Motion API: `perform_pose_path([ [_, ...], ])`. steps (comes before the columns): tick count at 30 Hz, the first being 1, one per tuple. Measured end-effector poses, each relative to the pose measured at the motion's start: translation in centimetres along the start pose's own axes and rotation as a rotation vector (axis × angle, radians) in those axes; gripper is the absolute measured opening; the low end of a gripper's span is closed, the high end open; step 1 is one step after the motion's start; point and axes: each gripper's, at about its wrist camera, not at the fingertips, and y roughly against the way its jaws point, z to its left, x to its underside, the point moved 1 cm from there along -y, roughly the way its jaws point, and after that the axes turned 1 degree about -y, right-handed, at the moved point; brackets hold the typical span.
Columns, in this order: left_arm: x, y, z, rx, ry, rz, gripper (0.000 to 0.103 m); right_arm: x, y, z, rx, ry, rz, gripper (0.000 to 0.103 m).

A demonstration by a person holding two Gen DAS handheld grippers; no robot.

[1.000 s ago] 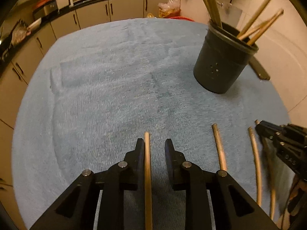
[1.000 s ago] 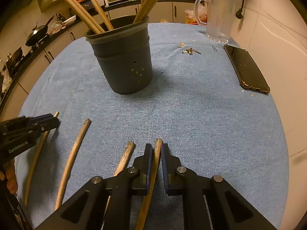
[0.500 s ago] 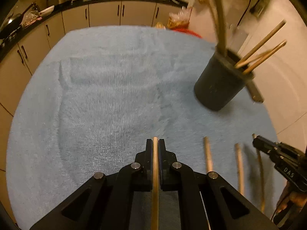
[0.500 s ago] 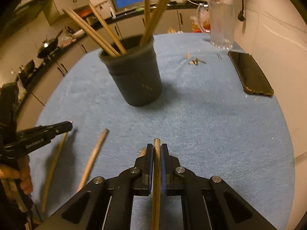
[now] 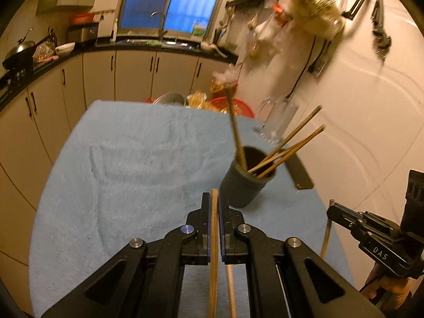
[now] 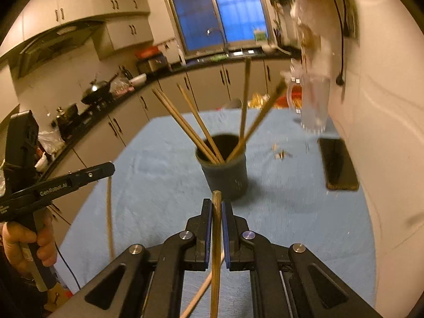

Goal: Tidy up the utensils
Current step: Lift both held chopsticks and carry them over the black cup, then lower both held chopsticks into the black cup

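Note:
A dark grey utensil holder stands on the blue towel with several wooden sticks in it. My left gripper is shut on a wooden stick, lifted above the towel just short of the holder. My right gripper is shut on another wooden stick, also raised and facing the holder. One more stick lies on the towel below the left gripper, and another lies below the right one. Each gripper shows in the other's view, the right and the left.
A black phone lies on the towel at the right by the wall. A glass jug stands behind it, with small keys nearby. Kitchen cabinets and a counter run along the back and left.
Both grippers closed on their sticks and lifted them off the towel. Both views have risen and tilted up, with the holder now further below and ahead.

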Motion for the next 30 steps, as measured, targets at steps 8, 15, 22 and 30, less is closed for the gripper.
perform_pose_path([
  [8, -0.8, 1.6, -1.3, 0.021, -0.022, -0.053, 0.005, -1.0, 2.6, 1.5, -0.014, 0.032, -0.053, 0.008],
  [15, -1.1, 2.2, -1.7, 0.025, -0.023, -0.070, 0.005, -1.3, 3.4, 1.8, -0.016, 0.046, -0.067, 0.008],
  [22, -1.3, 2.6, -1.6, 0.030, -0.022, -0.082, 0.005, -1.6, 4.0, 2.0, -0.011, 0.057, -0.078, 0.008],
  [30, -2.5, 3.6, -2.5, 0.042, -0.035, -0.109, 0.005, -2.3, 4.9, 2.4, -0.008, 0.078, -0.098, 0.008],
])
